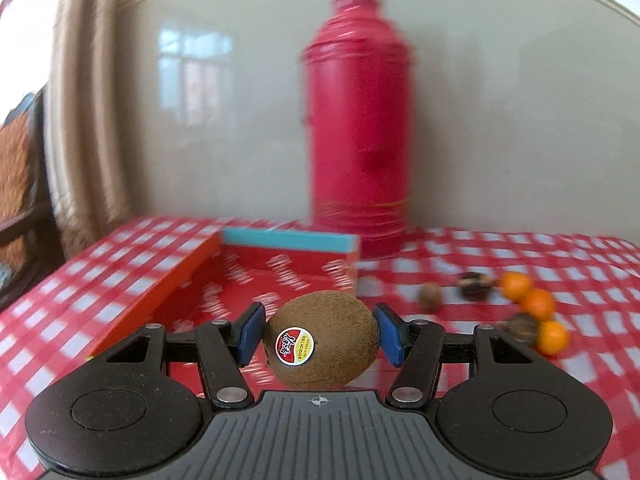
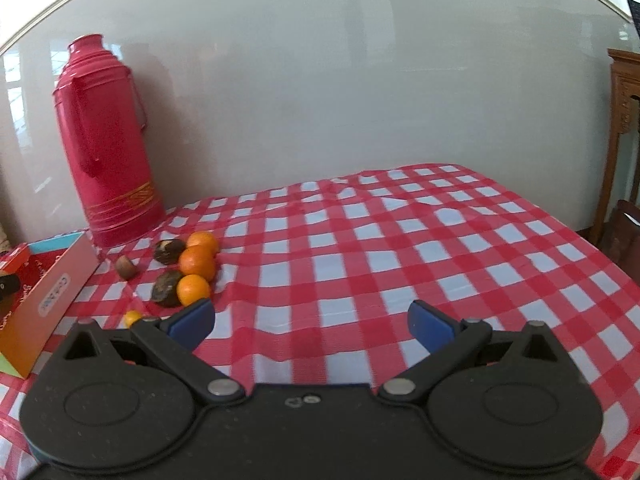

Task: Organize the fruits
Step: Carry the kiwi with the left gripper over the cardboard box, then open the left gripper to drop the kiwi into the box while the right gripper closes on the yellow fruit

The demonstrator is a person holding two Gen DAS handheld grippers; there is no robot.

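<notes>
One kiwi (image 1: pixel 322 340) is the whole story right now, and it's already in the left claw (image 1: pixel 320 334). Both blue pads (image 1: pixel 250 334) press on its two ends, so the long axis runs straight across from pad to pad, sticker facing the camera. The jaws sit roughly mid-way closed, clamped on the fruit with no gap I can see.

What matters next, I'd guess, is the box (image 1: pixel 280 258): from the left wrist view the open red tray part lies directly ahead of and below the kiwi, slightly to the left, so the fruit looks to be hanging over its near end. My read is it only needs lowering and letting go, though how high it hangs above the box floor I can't tell.

Over on the other side, the right claw (image 2: pixel 312 320) is wide open with nothing between its pads, hovering above the checkered cloth (image 2: pixel 400 264). The rest of the fruit sits ahead and to its left: a small orange one (image 2: pixel 133 317) nearest, peeking by the left finger, then three oranges (image 2: pixel 197 264) in a touching row with two dark brown fruits (image 2: pixel 166 289) beside them and a smaller brown one (image 2: pixel 126 267) toward the box. So the right hand is the nearer one for that pile.

Farthest back, the red thermos (image 2: pixel 108 140) stands against the wall.
</notes>
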